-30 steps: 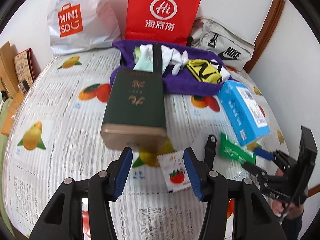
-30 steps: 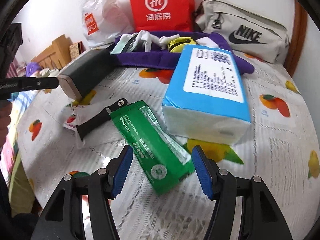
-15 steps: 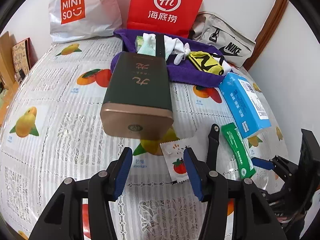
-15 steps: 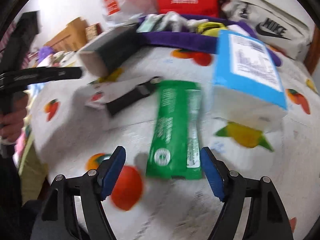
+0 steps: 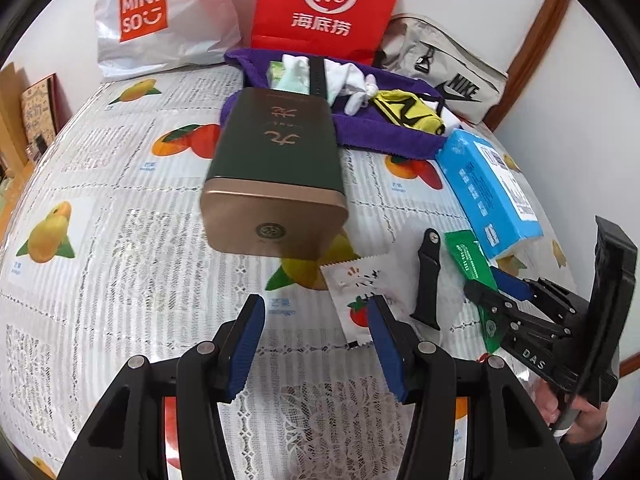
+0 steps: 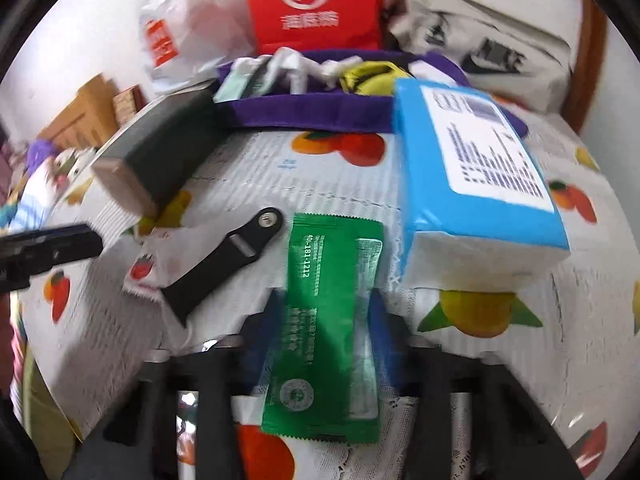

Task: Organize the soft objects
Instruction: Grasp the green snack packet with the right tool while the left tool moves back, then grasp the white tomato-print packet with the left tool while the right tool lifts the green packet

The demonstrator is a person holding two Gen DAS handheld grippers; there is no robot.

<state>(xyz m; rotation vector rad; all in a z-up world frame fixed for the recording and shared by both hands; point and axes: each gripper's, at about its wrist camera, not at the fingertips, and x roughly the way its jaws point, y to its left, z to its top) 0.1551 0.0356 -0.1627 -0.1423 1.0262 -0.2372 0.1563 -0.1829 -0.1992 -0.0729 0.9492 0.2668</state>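
A green sachet (image 6: 332,320) lies on the fruit-print tablecloth, and my right gripper (image 6: 326,312) is closed on its sides, pinching it in at the middle. In the left wrist view the sachet (image 5: 470,270) and right gripper (image 5: 500,286) show at the right. My left gripper (image 5: 316,320) is open and empty above a white tomato sachet (image 5: 360,292). A purple cloth bin (image 5: 384,136) at the back holds white socks (image 5: 352,80), a yellow cloth (image 5: 408,110) and a mint packet.
A dark green tin (image 5: 276,168) lies mid-table. A blue tissue pack (image 6: 476,168) lies right of the sachet, a black strap (image 6: 224,264) left of it. A Miniso bag (image 5: 160,16), a red bag (image 5: 324,4) and a Nike pouch (image 5: 444,76) stand behind.
My right gripper moved forward over the green sachet and closed on it. My left gripper drifted slightly and stays open.
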